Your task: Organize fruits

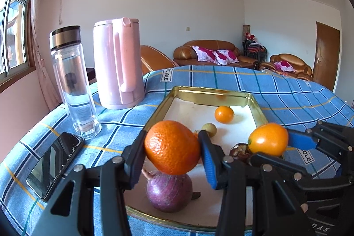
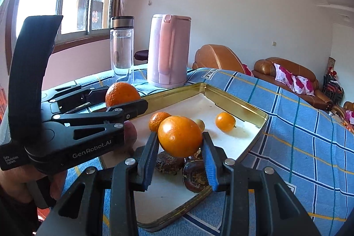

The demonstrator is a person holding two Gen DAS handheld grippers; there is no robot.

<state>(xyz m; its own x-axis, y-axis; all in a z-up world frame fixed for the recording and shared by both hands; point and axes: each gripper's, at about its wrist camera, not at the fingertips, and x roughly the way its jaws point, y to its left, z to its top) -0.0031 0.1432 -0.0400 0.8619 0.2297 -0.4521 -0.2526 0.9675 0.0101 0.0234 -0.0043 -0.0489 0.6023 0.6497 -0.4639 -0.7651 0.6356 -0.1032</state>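
Observation:
My left gripper (image 1: 172, 143) is shut on a large orange mandarin (image 1: 170, 154), held just above a purple onion (image 1: 169, 190) in the gold-rimmed tray (image 1: 208, 91). My right gripper (image 2: 180, 138) is shut on a smooth orange fruit (image 2: 177, 132) over the tray's near corner, above two brown shrivelled fruits (image 2: 169, 162). Each gripper shows in the other's view: the right gripper (image 1: 272, 143) at the right, the left gripper (image 2: 120, 98) at the left. On the tray's white floor lie a small orange (image 2: 225, 122), a small mandarin (image 2: 156, 121) and a yellowish fruit (image 1: 209, 126).
A pink kettle (image 1: 118, 63) and a glass bottle (image 1: 73, 83) stand behind the tray's left side on the blue checked cloth (image 1: 287, 90). A black phone (image 1: 55, 164) lies left of the tray. A hand (image 2: 55, 185) holds the left gripper. Brown sofas stand beyond the table.

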